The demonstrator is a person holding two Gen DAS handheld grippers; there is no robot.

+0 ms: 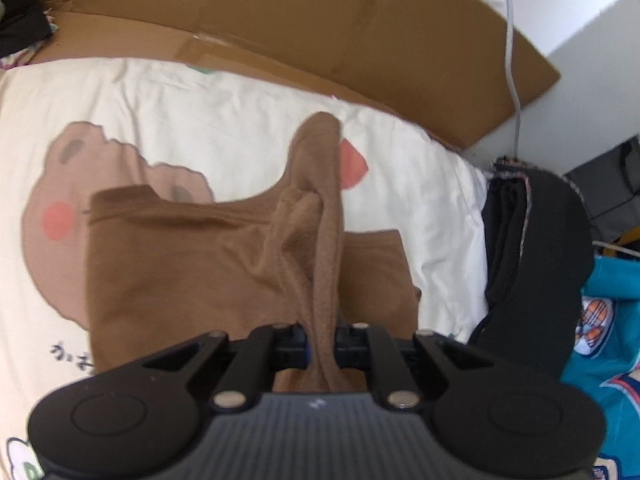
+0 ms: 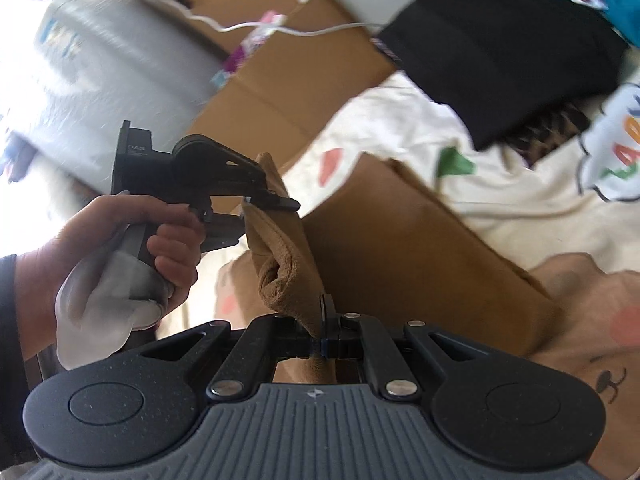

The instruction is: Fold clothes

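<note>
Left wrist view shows the bed (image 1: 224, 120), its cream cartoon-print cover spread flat as a folding surface. On it lies the brown garment (image 1: 168, 272), one edge lifted, seemingly to carry a fold across. The left gripper (image 1: 322, 340) has its fingers clamped on that gathered edge; the right gripper (image 2: 320, 346) pinches the same cloth alongside, nearly closed.

In the left wrist view, the left gripper (image 1: 320, 340) hides the near hem of the brown garment (image 1: 200, 272), and the teal printed cloth (image 1: 612, 320) is cut off by the right edge. In the right wrist view, the grey bag-like shape (image 2: 108, 64) is too motion-blurred to identify, and the black folded clothing (image 2: 500, 48) runs past the top edge.
</note>
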